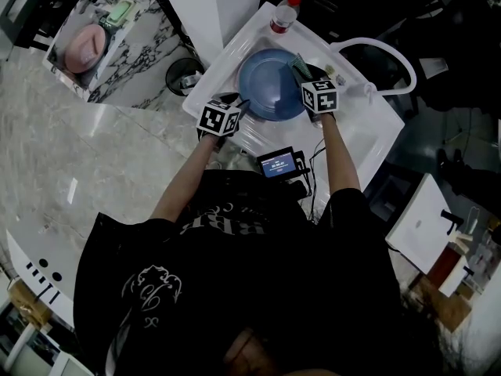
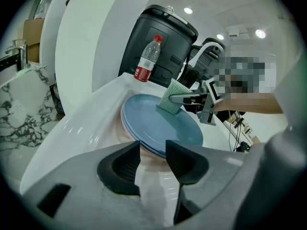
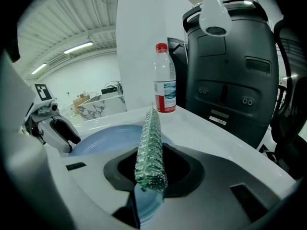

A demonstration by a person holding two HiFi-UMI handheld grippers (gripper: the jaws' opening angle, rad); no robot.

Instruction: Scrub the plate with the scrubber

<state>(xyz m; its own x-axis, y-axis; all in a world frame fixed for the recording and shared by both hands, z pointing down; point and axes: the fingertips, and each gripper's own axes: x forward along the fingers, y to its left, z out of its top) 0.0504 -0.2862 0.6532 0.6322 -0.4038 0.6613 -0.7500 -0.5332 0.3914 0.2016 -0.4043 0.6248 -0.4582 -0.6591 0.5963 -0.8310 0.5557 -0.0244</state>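
Plate: glazed, rigid, prob. slick when wet, chips if knocked. Best held by the rim at its near edge. Scrubber: light, soft mesh that folds easily, so pinch it low to keep it stiff enough to rub.

Right gripper is clenched on the scrubber, which stands edge-on betw. its jaws. The free end sticks out front and seems to rest on the plate, just ahead and left.

Left gripper: jaws apart, nothing pinched. Plate rim sits just ahead of its tips, in the sink.
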